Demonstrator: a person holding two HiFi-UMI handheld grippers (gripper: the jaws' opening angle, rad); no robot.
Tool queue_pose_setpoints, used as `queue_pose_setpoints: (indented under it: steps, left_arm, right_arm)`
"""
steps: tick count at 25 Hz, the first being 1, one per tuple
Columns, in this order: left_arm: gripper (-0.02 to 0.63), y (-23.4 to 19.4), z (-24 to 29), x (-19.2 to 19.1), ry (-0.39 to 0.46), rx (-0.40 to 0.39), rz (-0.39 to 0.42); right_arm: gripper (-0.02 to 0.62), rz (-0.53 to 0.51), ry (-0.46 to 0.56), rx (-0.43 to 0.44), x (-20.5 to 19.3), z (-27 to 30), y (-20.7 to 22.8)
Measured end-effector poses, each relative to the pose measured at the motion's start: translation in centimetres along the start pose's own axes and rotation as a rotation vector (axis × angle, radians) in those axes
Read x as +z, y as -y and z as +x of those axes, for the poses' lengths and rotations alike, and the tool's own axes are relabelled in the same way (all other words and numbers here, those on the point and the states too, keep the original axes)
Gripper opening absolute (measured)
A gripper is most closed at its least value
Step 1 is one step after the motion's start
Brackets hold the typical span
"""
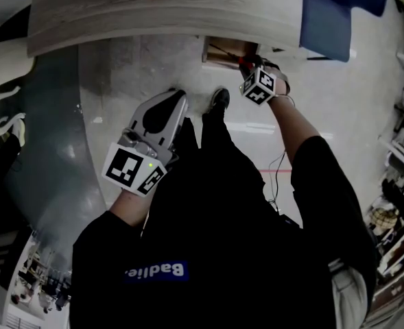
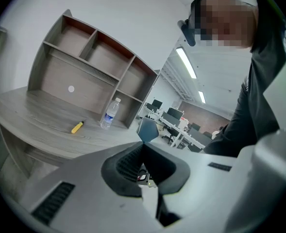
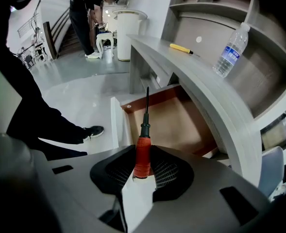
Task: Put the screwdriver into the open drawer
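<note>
- Screwdriver (image 3: 144,130), red-handled, thin dark shaft: light and rigid, we judge; best held by the handle.
- Right gripper (image 3: 143,154) clamped on that handle, aimed at open brown wooden drawer (image 3: 181,125).
- Left gripper (image 2: 143,147): jaws together, empty.

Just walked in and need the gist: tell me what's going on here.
A person holds a gripper in each hand. The right gripper grips a screwdriver by its red handle, shaft aimed at the open drawer under the desk; it isn't set down yet. The left gripper is shut and empty, off to the side.
</note>
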State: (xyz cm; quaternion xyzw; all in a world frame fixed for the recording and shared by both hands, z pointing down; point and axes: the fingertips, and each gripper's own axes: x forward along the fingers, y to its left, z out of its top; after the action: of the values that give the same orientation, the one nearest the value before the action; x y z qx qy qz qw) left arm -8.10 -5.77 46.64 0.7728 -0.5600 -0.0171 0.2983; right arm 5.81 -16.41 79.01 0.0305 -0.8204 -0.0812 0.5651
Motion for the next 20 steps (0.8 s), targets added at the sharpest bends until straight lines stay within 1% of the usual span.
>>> queue_pose_setpoints:
  steps: [6, 10, 16, 20]
  left_arm:
    - [0.002, -0.3, -0.1, -0.7, -0.007, 0.003, -0.015]
    - [0.003, -0.3, -0.1, -1.1, -0.011, 0.003, -0.021]
    - [0.003, -0.5, -0.2, -1.7, -0.031, 0.005, -0.034]
    - [0.003, -0.9, -0.1, -2.1, -0.04, 0.011, -0.037]
  right_arm:
    - [0.12, -0.086, -0.058, 0.019, -0.7, 1.6, 0.3]
    - [0.12, -0.129, -0.078, 0.03, -0.9, 2.2, 0.5]
    - [0.12, -0.16, -0.097, 0.047, -1.7, 3.0, 0.6]
    - [0.12, -0.216, -0.11, 0.06, -1.9, 4.0, 0.2]
